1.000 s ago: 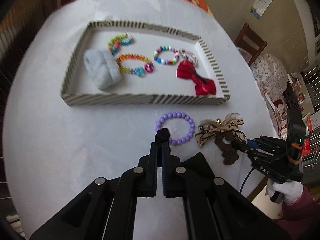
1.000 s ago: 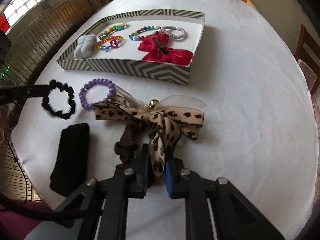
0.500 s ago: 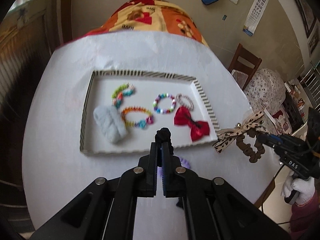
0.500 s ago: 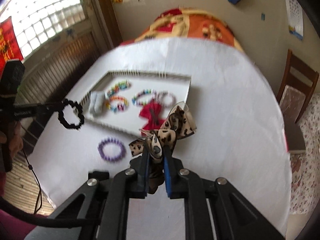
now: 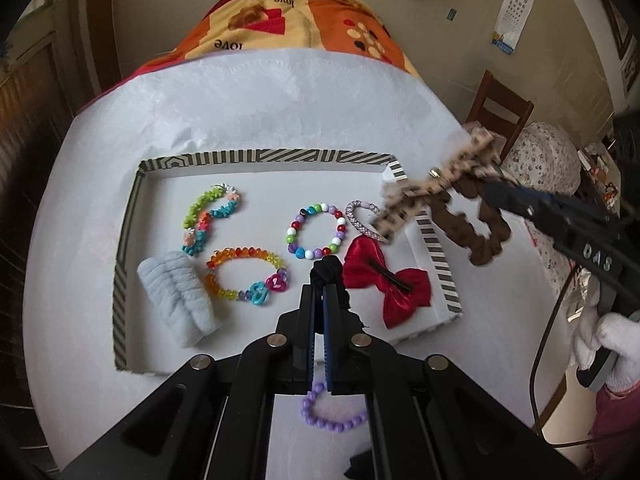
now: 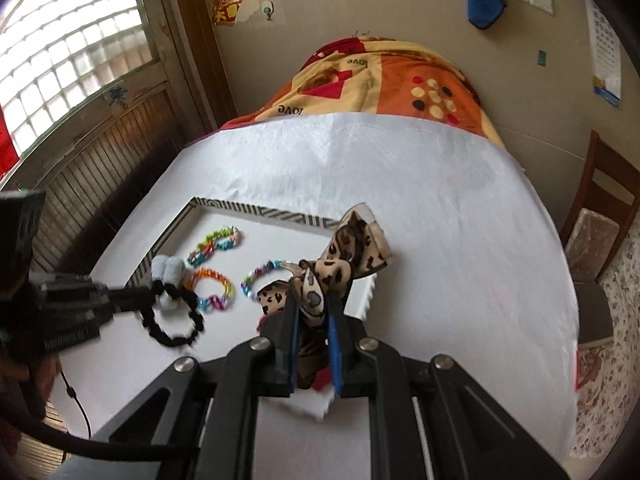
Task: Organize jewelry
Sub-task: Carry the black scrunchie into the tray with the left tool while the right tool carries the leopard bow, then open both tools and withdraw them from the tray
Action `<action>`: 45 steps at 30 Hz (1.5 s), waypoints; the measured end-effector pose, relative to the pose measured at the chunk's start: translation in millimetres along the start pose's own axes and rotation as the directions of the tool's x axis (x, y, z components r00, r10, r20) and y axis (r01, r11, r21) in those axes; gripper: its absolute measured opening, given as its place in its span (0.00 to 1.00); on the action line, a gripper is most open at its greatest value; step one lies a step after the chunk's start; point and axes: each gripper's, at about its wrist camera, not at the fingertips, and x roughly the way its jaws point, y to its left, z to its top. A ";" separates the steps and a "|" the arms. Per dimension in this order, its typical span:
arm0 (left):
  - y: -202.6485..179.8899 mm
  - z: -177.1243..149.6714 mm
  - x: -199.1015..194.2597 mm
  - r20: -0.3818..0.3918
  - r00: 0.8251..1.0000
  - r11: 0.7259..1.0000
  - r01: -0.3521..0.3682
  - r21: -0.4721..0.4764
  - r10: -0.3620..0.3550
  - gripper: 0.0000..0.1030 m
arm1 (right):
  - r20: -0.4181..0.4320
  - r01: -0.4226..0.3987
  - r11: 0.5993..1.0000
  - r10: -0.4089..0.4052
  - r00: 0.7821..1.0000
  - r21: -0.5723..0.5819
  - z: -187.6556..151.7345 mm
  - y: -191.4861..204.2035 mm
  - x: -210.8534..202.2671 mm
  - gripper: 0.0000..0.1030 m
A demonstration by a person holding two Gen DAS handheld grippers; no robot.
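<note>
My left gripper is shut on a black scrunchie, which hangs as a ring in the right wrist view, above the striped tray. My right gripper is shut on a leopard-print bow scrunchie, held in the air over the tray's right edge; its bow and brown loop show in the left wrist view. The tray holds bead bracelets, a red bow and a grey fluffy scrunchie. A purple bead bracelet lies on the table before the tray.
The table has a white cloth. A patterned orange blanket lies beyond its far end. A wooden chair stands to the right. A black item lies at the near edge.
Both grippers lifted their scrunchies off the table and moved forward over the tray. The purple bracelet stayed on the table, now under my left gripper.
</note>
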 end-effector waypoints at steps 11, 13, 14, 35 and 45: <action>20.0 -1.8 45.5 -0.073 0.997 0.997 -0.036 -0.061 0.031 0.00 | -0.098 -0.102 0.994 0.099 0.990 -0.029 39.3 24.2 109.0 0.12; 24.9 -3.8 51.4 -0.086 0.995 0.996 -0.046 -0.072 0.040 0.00 | -0.119 -0.108 0.994 0.104 0.987 -0.031 42.0 27.6 129.4 0.12; 27.3 -4.9 54.0 -0.091 0.995 0.996 -0.051 -0.078 0.043 0.00 | -0.133 -0.110 0.994 0.106 0.985 -0.027 42.5 28.3 140.4 0.12; 17.7 -13.3 45.1 -0.049 0.998 0.997 -0.053 -0.053 0.050 0.32 | -0.077 -0.095 0.993 0.101 0.992 0.074 6.9 -3.3 91.3 0.56; 14.6 -29.8 -2.4 0.038 0.991 0.990 -0.125 -0.061 0.127 0.32 | -0.049 -0.009 0.999 0.011 0.999 0.033 -47.8 15.6 15.2 0.61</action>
